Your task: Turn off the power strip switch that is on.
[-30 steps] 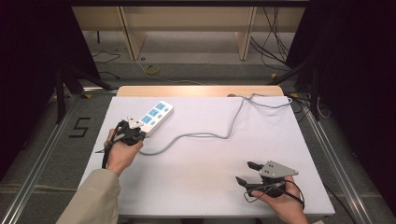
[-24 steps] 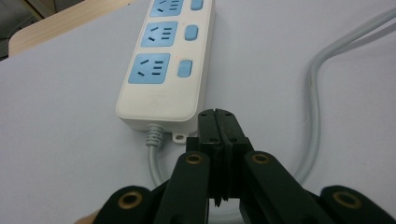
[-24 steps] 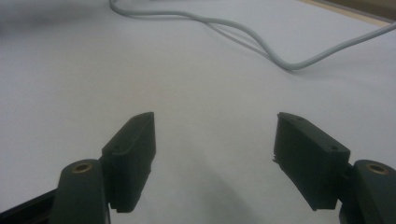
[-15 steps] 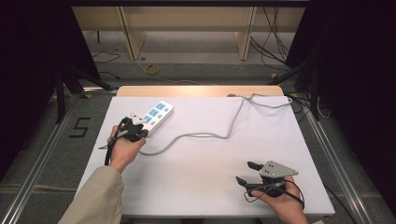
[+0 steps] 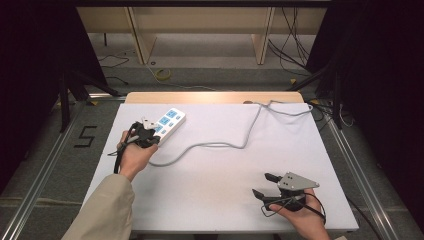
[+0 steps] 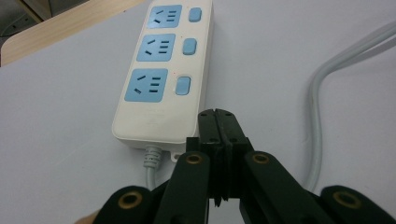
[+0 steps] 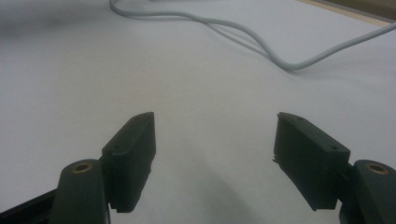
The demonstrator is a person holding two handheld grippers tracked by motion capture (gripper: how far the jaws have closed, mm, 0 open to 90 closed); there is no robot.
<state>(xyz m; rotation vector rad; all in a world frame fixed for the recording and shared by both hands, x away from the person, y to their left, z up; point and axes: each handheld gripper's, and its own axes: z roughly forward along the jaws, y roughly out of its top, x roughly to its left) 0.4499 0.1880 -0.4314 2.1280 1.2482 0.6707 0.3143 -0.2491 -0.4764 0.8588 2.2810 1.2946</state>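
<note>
A white-covered rectangular table [image 5: 220, 200] carries one white plastic power strip [image 6: 161, 74] at its far left — three blue sockets, three blue switches — with one grey cable [image 5: 235, 145] snaking right. The left gripper [image 6: 218, 122], jaws pressed together on nothing, sits at the strip's cable end. The right gripper [image 7: 212, 154] gapes wide over bare table, near right.

- The power strip [image 5: 167, 123] lies on the table [image 5: 210, 200], at its far left, running away from me toward the far edge.
- My left gripper [image 5: 145, 135] sits at the strip's near end, its tips just beside the near right corner [image 6: 218, 116].
- The strip's cable [image 5: 220, 146] leaves that near end, runs right across the middle, then off the far right edge.
- My right gripper [image 5: 267, 185] is at the near right, well apart from the strip, with the cable lying beyond it [image 7: 212, 135].
</note>
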